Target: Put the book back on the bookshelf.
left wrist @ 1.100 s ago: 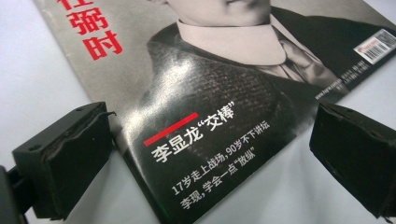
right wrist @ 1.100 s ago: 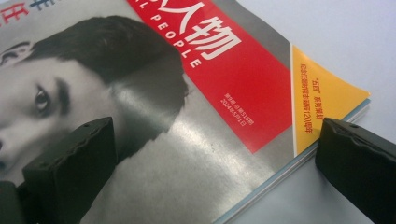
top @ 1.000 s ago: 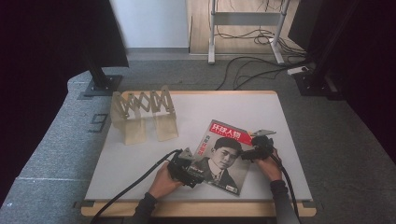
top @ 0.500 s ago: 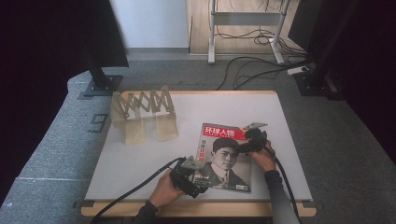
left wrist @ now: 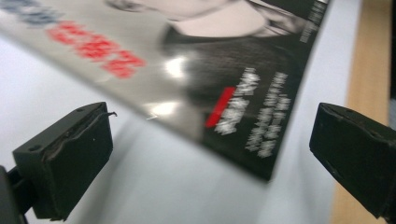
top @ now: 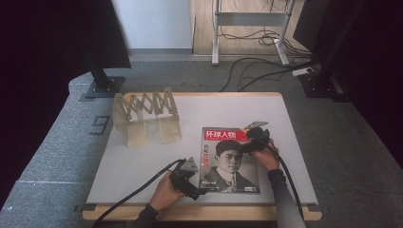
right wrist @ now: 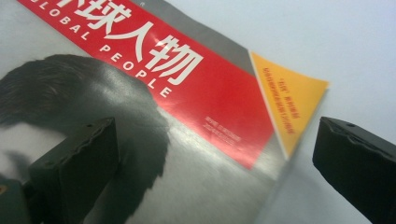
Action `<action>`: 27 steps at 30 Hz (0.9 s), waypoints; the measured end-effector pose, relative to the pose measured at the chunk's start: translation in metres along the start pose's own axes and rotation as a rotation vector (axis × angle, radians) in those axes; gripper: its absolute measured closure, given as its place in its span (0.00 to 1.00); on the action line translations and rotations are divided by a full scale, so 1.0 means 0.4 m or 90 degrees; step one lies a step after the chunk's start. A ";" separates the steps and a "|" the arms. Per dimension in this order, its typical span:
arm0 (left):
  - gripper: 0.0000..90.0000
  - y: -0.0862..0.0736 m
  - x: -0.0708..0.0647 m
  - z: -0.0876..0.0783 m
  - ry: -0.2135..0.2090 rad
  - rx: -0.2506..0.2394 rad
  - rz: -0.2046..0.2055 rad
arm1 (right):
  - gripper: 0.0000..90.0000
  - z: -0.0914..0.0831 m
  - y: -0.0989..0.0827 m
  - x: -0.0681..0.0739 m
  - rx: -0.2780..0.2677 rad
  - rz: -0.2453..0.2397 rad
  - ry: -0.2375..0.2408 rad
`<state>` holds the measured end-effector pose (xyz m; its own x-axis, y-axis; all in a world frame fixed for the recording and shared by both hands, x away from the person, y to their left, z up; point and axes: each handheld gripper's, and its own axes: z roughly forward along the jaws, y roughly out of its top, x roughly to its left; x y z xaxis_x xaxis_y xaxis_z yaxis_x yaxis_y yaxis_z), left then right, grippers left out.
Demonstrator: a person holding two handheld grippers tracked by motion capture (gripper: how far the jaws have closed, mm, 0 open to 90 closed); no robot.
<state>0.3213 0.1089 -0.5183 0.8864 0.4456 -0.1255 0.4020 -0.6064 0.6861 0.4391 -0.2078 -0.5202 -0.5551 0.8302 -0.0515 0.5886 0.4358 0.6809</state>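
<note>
A magazine with a red title band and a black-and-white portrait lies flat on the white table, square to its front edge. My left gripper sits at the magazine's lower left edge. In the left gripper view, my left gripper is open, and the magazine's dark lower corner lies ahead between the jaws, untouched. My right gripper hovers at the upper right corner. In the right gripper view, my right gripper is open, straddling the cover's yellow triangle.
A wooden accordion rack with two pale translucent pieces under it stands at the table's back left. A dark monitor stand and floor cables lie beyond the table. The wooden front edge runs just below my hands.
The magazine has swung from a slant to square with the table's edge. My left gripper has slid towards the front edge, my right gripper slightly back.
</note>
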 end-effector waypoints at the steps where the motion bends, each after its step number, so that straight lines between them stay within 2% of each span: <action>1: 0.00 -0.004 0.013 -0.010 0.014 -0.005 -0.007 | 0.01 -0.007 -0.001 -0.003 -0.001 0.003 0.003; 5: 0.00 -0.023 0.066 -0.045 0.076 -0.014 -0.032 | 0.03 -0.031 -0.013 -0.014 0.011 -0.007 0.011; 9: 0.00 -0.045 0.112 -0.061 0.136 -0.015 -0.059 | 0.03 -0.041 -0.028 -0.014 0.045 -0.020 0.027; 12: 0.00 -0.063 0.133 -0.054 0.160 -0.004 -0.073 | 0.01 -0.041 -0.034 -0.013 0.055 -0.019 0.030; 13: 0.00 -0.063 0.138 -0.051 0.157 0.005 -0.085 | 0.01 -0.041 -0.034 -0.014 0.057 -0.018 0.032; 14: 0.00 -0.062 0.138 -0.050 0.160 0.006 -0.085 | 0.01 -0.040 -0.034 -0.014 0.058 -0.017 0.036; 18: 0.00 -0.060 0.134 -0.046 0.168 0.015 -0.077 | 0.01 -0.035 -0.033 -0.010 0.072 -0.021 0.057; 22: 0.00 -0.061 0.134 -0.046 0.168 0.015 -0.077 | 0.02 -0.032 -0.033 -0.008 0.085 -0.004 0.080; 27: 0.00 -0.061 0.134 -0.046 0.168 0.015 -0.076 | 0.02 -0.029 -0.028 -0.007 0.094 0.004 0.077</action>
<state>0.3548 0.1597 -0.5285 0.7437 0.6684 -0.0119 0.5081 -0.5535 0.6599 0.4273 -0.2192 -0.5190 -0.6129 0.7888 0.0472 0.6671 0.4846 0.5658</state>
